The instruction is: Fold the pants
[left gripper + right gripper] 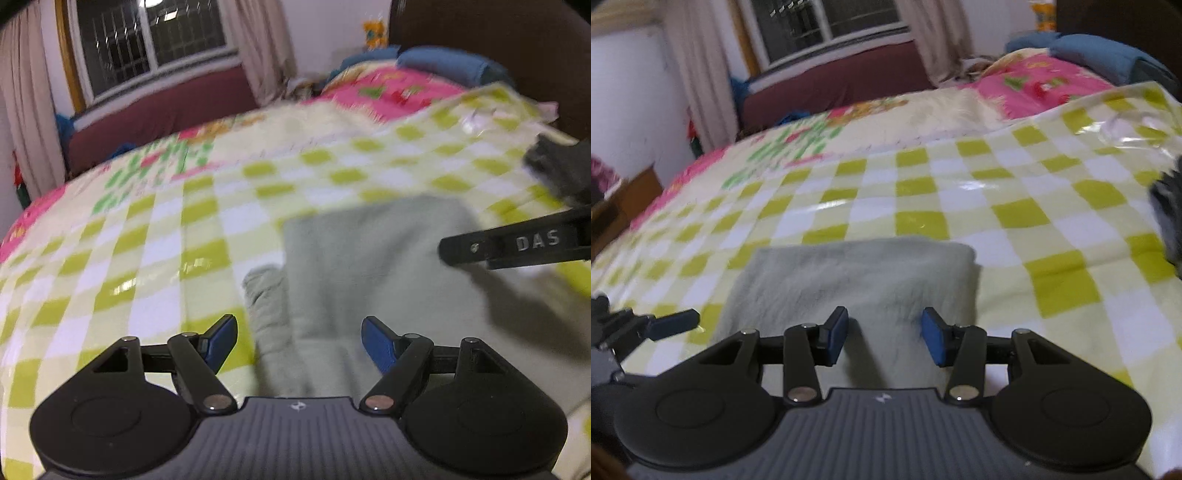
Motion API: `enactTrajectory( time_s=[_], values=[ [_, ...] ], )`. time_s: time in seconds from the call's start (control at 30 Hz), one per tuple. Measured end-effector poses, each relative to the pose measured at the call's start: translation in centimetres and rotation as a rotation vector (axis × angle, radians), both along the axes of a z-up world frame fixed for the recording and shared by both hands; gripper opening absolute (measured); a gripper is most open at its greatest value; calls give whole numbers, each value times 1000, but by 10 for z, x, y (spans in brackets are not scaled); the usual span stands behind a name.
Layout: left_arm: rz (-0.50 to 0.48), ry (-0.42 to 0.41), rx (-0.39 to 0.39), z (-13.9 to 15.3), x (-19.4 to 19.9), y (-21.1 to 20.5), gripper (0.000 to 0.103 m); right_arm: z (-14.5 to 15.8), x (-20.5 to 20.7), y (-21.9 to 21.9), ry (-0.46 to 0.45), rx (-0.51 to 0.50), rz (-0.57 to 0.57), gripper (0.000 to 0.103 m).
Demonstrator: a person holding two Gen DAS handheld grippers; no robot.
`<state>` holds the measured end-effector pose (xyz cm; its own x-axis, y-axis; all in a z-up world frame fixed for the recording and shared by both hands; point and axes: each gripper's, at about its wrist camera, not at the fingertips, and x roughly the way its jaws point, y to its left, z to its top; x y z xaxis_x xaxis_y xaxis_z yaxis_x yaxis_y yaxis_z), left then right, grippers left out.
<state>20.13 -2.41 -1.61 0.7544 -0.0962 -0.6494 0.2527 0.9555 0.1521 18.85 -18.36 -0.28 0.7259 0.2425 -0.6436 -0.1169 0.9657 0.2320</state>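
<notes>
The pale green pants (369, 266) lie folded into a compact rectangle on the checked bed cover; they also show in the right wrist view (857, 280). My left gripper (299, 341) is open and empty, hovering over the near left part of the pants. My right gripper (884, 338) is open and empty, just above the near edge of the pants. The right gripper's black finger (517, 245) reaches in from the right in the left wrist view. The left gripper's fingertip (674, 323) shows at the left edge of the right wrist view.
The bed is covered with a yellow-green and white checked plastic sheet (923, 192). A pink flowered quilt (1041, 86) and blue pillows (1100, 51) lie at the far right. A dark grey garment (561, 166) sits at the right edge. A window (147, 40) and curtains stand behind.
</notes>
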Motion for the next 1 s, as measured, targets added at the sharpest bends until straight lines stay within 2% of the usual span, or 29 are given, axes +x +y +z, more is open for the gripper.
enactTrajectory(
  time_s=[0.1, 0.27, 0.33, 0.4, 0.57, 0.63, 0.73, 0.87, 1.0],
  values=[
    [7, 32, -32, -8, 7, 10, 89, -15, 14, -9, 62, 35, -12, 44],
    [45, -27, -33, 8, 0, 10, 89, 8, -9, -15, -21, 45, -28, 45],
    [40, 3, 2, 3, 4, 5, 89, 3, -12, -14, 7, 38, -18, 45],
    [39, 43, 49, -6, 6, 0, 89, -11, -6, -14, 91, 7, -36, 46],
    [51, 41, 58, 7, -11, -1, 89, 5, -21, -22, 70, 54, -56, 46],
    [64, 54, 73, 9, -17, -2, 89, 8, -31, -22, 75, 38, -48, 46],
    [73, 67, 75, 11, -30, -2, 89, -1, -44, -20, 141, 16, -50, 46],
    [70, 57, 79, 18, -49, -1, 89, 9, -72, -25, 117, 42, -77, 46],
    [65, 47, 71, 27, -66, -2, 89, 16, -88, -18, 112, 16, -50, 46]
  ],
)
